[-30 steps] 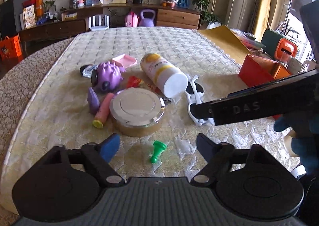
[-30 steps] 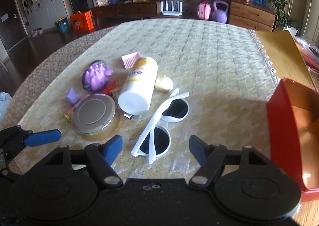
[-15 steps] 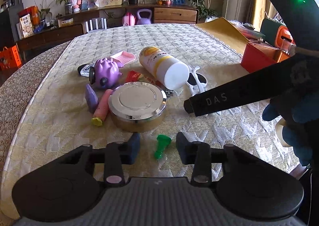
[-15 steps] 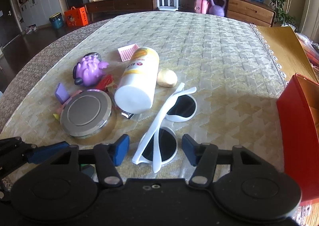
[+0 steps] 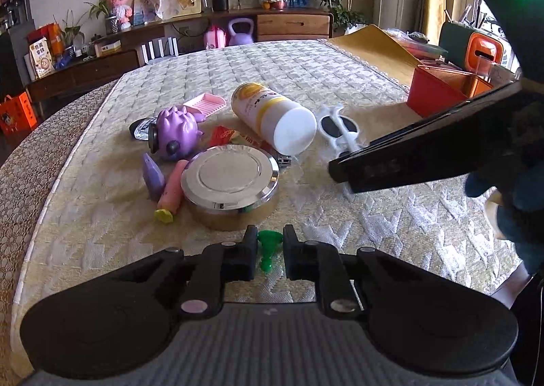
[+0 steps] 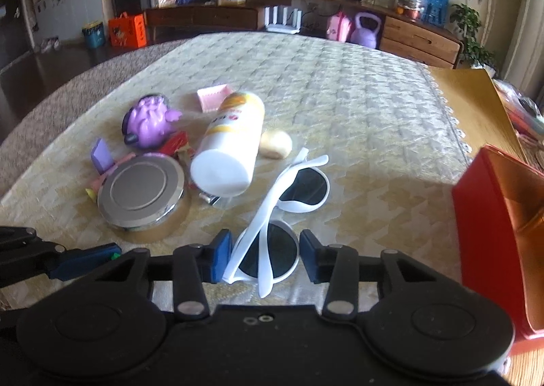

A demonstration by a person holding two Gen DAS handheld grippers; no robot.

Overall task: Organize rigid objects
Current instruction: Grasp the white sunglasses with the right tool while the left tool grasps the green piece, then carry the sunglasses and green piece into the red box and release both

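Note:
My left gripper (image 5: 268,248) is shut on a small green plastic piece (image 5: 268,248) lying on the yellow quilted cloth, just in front of the round metal tin (image 5: 229,178). My right gripper (image 6: 265,255) has its fingers close on either side of the near lens of the white sunglasses (image 6: 278,216); whether the pads touch the frame I cannot tell. The sunglasses also show in the left wrist view (image 5: 338,129), partly behind the right gripper's black body. A white-and-yellow bottle (image 6: 229,144) lies on its side beside them.
A purple toy (image 5: 173,132), pink comb (image 5: 207,103), purple wedge (image 5: 153,175), pink-yellow stick (image 5: 171,194) and red wrapper (image 5: 222,134) lie around the tin. A red open box (image 6: 499,216) stands at the right edge. A pale round lump (image 6: 275,144) sits behind the bottle.
Both grippers closed in from wide open. The left one moved forward and shut on the green piece. The right one moved forward and narrowed around the sunglasses' near lens.

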